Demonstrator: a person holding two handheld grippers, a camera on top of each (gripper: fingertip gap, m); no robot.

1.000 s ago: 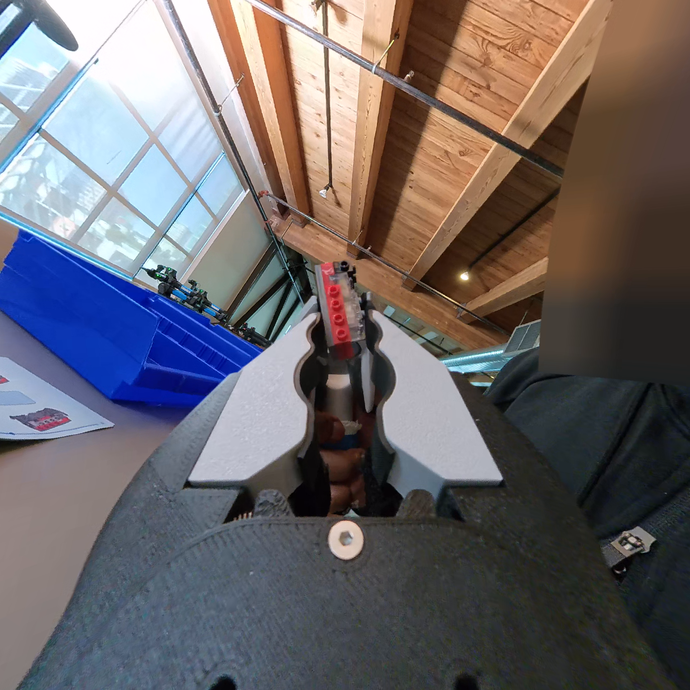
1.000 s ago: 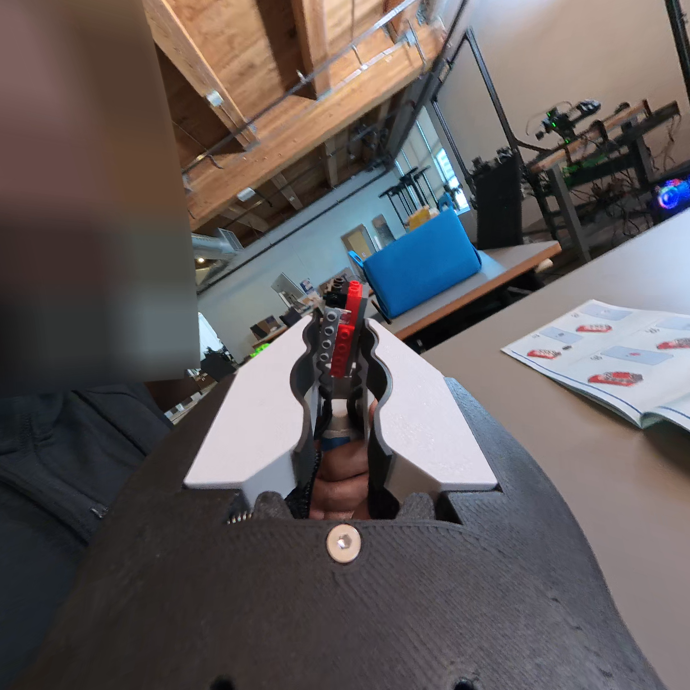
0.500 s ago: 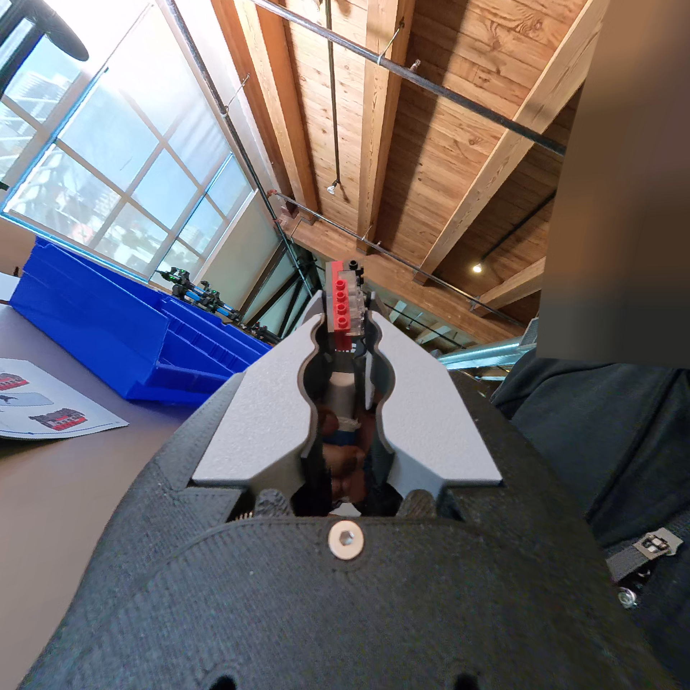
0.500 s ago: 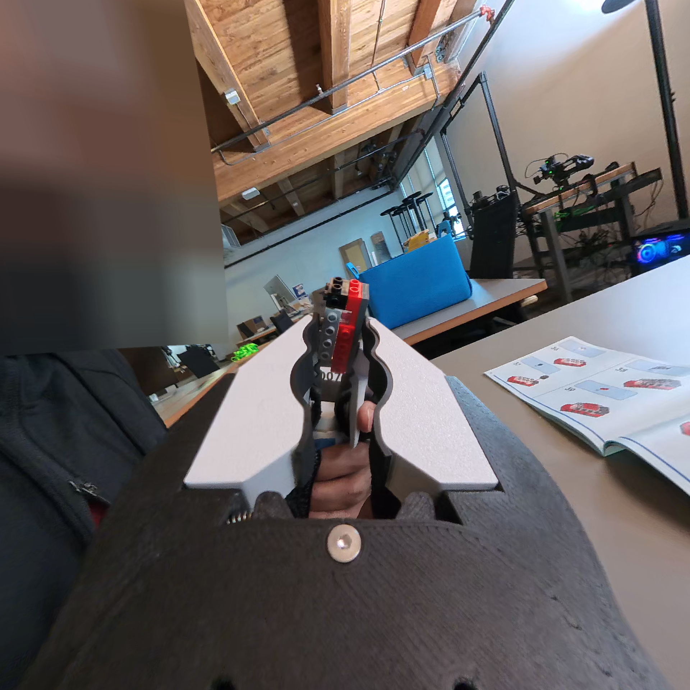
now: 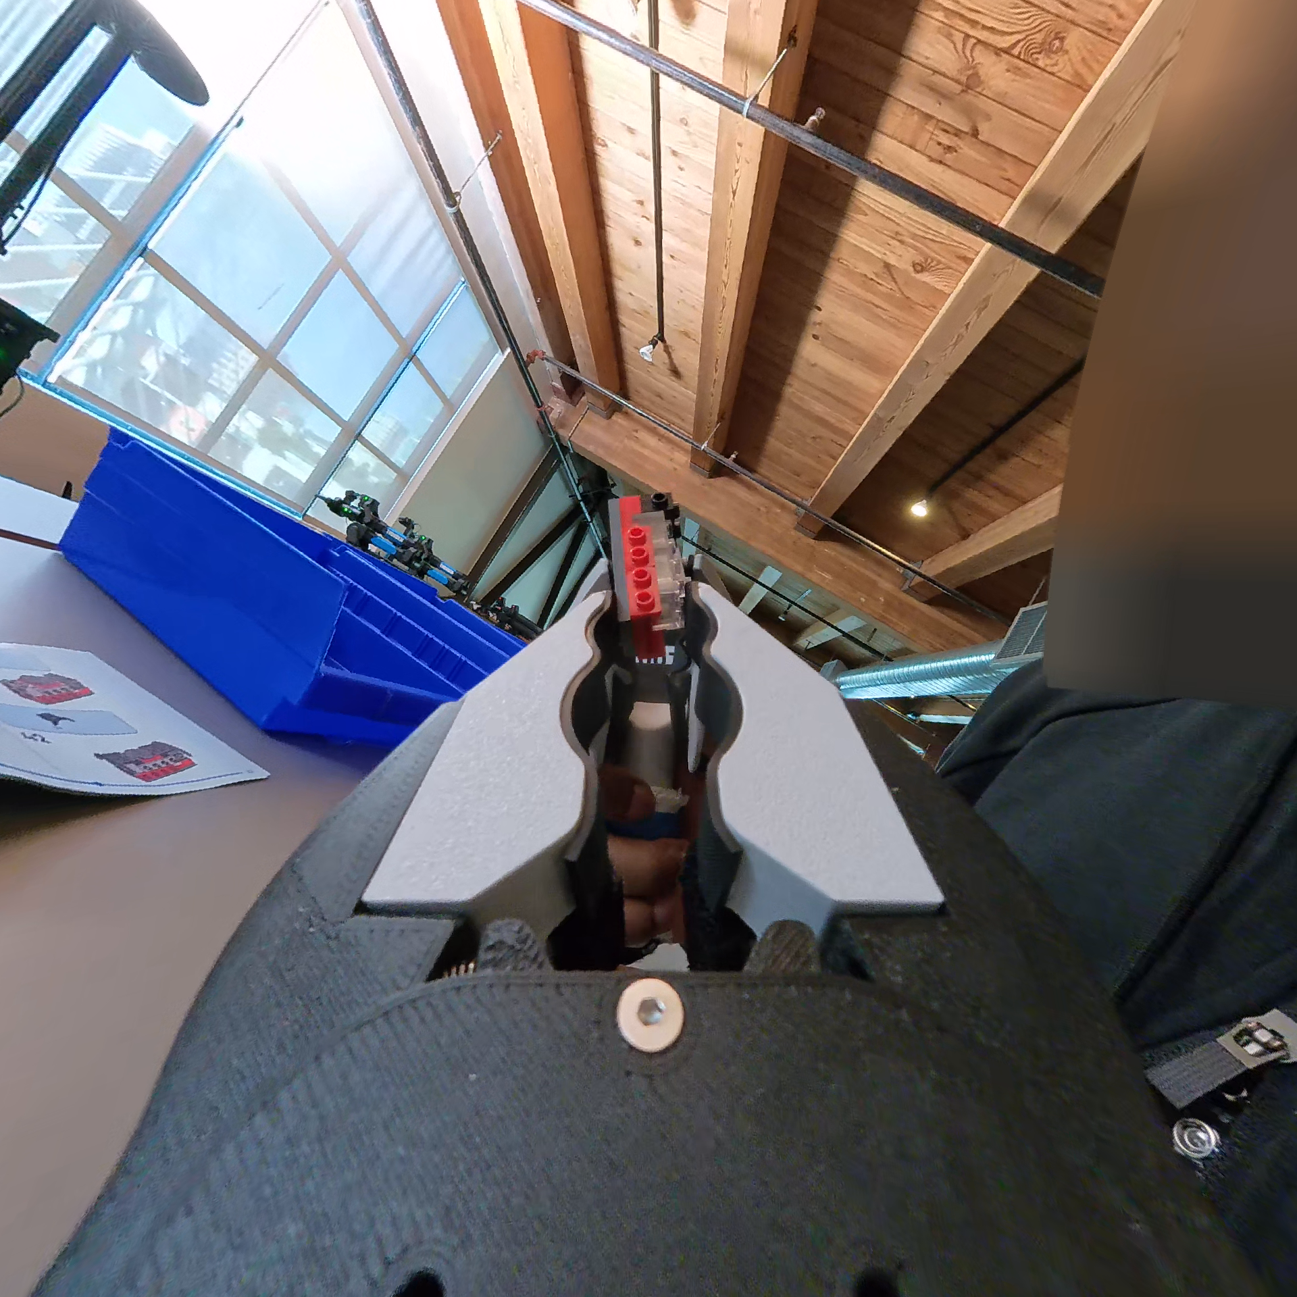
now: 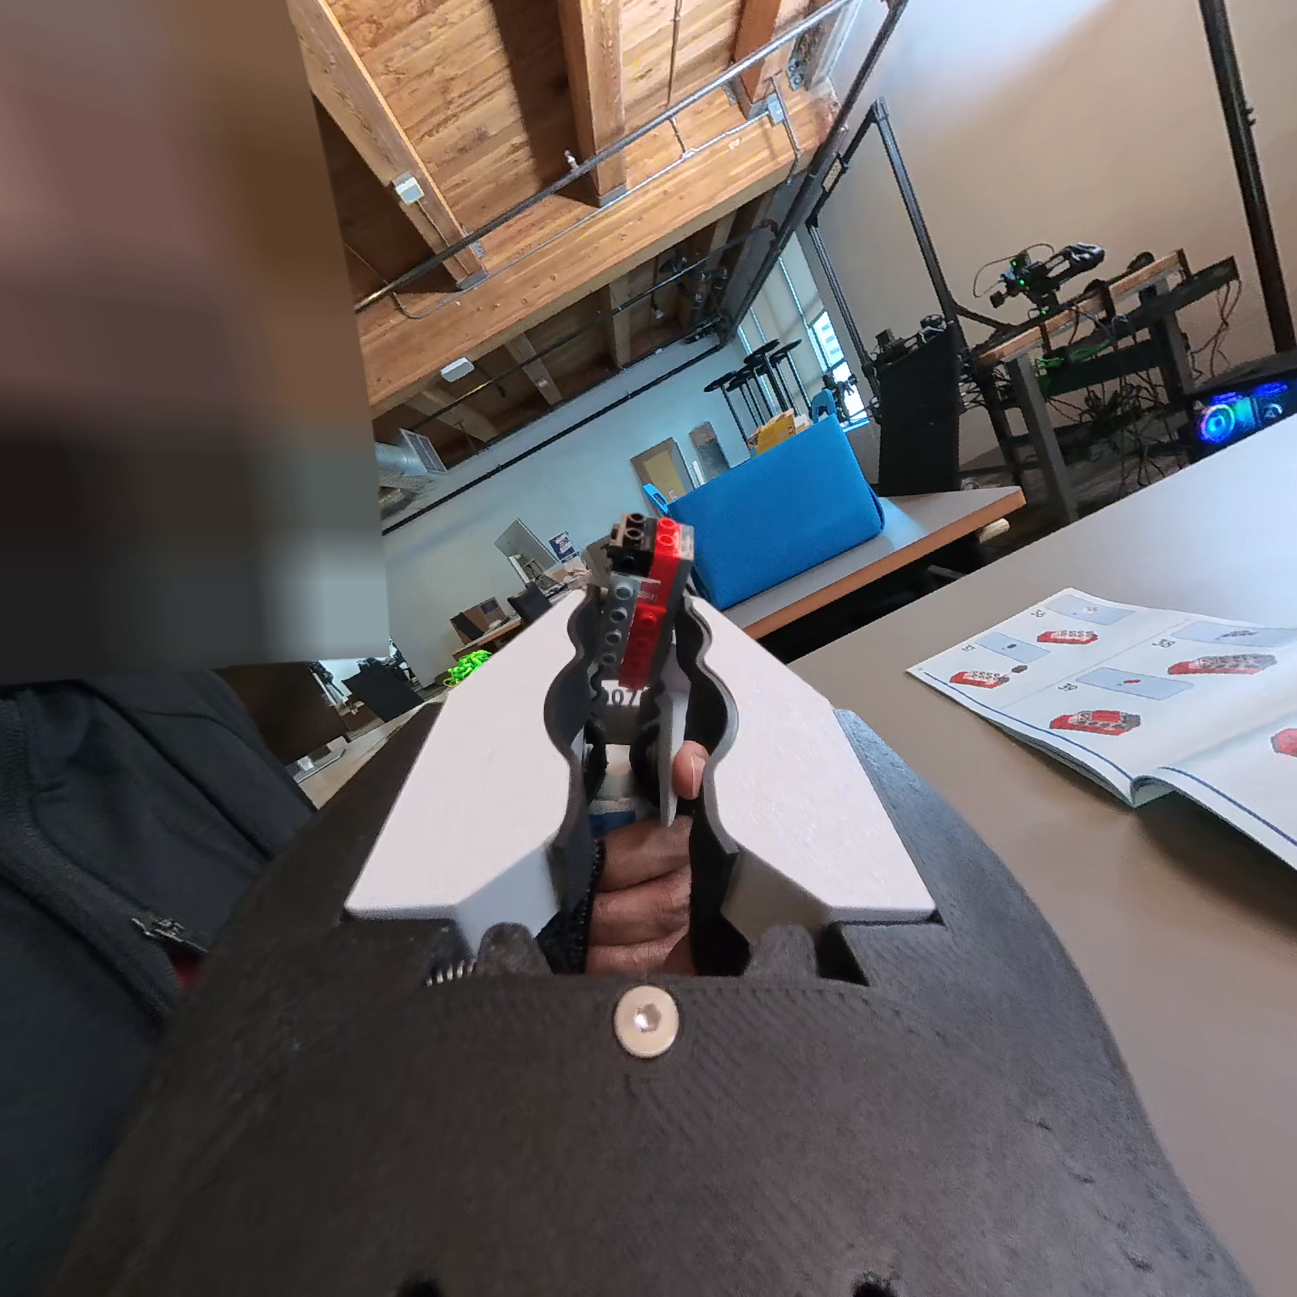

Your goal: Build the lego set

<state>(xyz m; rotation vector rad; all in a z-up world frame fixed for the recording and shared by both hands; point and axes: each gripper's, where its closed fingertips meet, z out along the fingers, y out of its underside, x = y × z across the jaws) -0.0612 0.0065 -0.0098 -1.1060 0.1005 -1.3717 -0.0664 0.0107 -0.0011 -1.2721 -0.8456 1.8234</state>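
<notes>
Both my grippers point up toward the wooden ceiling, facing each other over the table (image 6: 1053, 982). My left gripper (image 5: 649, 603) is clenched on the lego build (image 5: 642, 561), its red studded plate and clear piece standing out past the tips. My right gripper (image 6: 642, 617) grasps the same lego build (image 6: 646, 589), grey, red and black from this side. The instruction booklet (image 6: 1137, 695) lies open on the table, right of my right gripper. A blue bin (image 5: 231, 582) sits far left.
</notes>
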